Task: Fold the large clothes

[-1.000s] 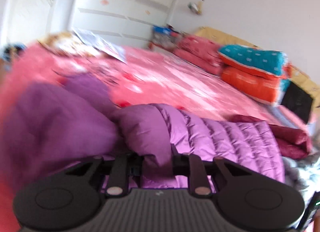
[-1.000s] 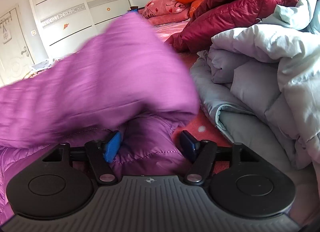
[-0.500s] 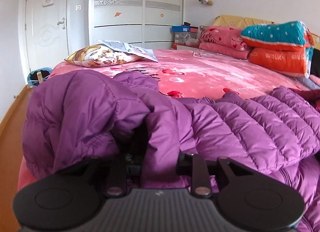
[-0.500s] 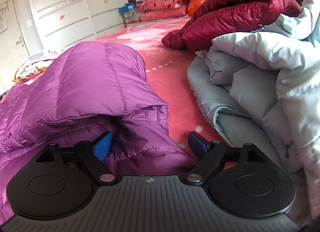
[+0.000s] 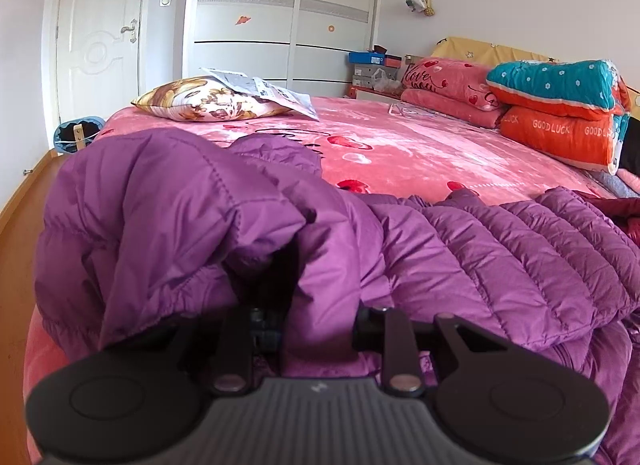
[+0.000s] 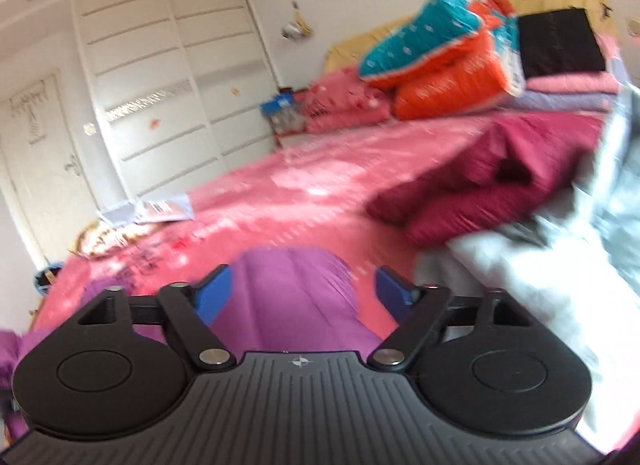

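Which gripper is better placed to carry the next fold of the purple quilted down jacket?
Left. The left gripper is clamped on the purple quilted down jacket; the right gripper hangs open above it.

A purple quilted puffer jacket (image 5: 460, 261) lies spread across the near part of a pink bed (image 5: 400, 145). Its left portion is bunched and folded over on itself, with a fold of fabric rising at the front; the body stretches flat to the right.

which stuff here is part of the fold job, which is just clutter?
Job:
purple jacket
left tool, shut on its fabric
right tool, open above it
maroon jacket and grey jacket, likely next

Clutter:
pillow
papers
folded quilts
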{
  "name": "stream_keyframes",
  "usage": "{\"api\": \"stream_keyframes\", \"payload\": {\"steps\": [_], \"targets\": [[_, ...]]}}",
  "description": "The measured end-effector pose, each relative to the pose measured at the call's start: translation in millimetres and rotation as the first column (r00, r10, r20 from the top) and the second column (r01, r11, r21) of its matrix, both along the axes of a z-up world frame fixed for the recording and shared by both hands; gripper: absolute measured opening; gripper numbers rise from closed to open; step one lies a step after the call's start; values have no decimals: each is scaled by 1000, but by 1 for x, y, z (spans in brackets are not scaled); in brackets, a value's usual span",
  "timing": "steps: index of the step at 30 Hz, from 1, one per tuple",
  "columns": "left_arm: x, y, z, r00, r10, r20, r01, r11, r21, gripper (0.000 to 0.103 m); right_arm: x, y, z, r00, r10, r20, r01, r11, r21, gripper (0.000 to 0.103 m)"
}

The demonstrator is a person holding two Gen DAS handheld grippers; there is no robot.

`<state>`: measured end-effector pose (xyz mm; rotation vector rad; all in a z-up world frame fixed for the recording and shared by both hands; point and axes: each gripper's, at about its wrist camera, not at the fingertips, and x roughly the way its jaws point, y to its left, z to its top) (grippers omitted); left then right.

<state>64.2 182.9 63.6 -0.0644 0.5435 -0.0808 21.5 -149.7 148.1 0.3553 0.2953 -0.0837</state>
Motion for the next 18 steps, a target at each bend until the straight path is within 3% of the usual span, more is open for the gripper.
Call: {"api": "stream_keyframes", "payload": {"steps": [1, 2, 4, 7, 11, 18], "targets": [[-1, 0, 0, 1000, 2, 0, -2, 1000, -3, 26, 13, 1, -2, 1000, 10, -9, -10, 1000, 23, 61], [-1, 0, 0, 1000, 3, -1, -3, 1000, -6, 27, 25, 2, -6, 999, 23, -22, -22, 998, 58, 52], [-2, 1, 0, 1000, 7, -2, -7, 1000, -15, 27, 48, 2, -17, 998, 42, -46, -37, 994, 106, 43], [-3, 1, -2, 1000, 2, -2, -2, 1000, -10, 28, 71, 11, -35, 994, 45, -101, -40, 998, 54, 41], [-4, 1, -4, 1000, -2, -8, 2, 1000, -12, 30, 94, 31, -72, 971, 28, -237, -52, 994, -98, 41], [-5, 1, -6, 1000, -23, -3, 23, 1000, -8, 33, 104, 54, -101, 967, -13, -253, -53, 966, -252, 38]]}}
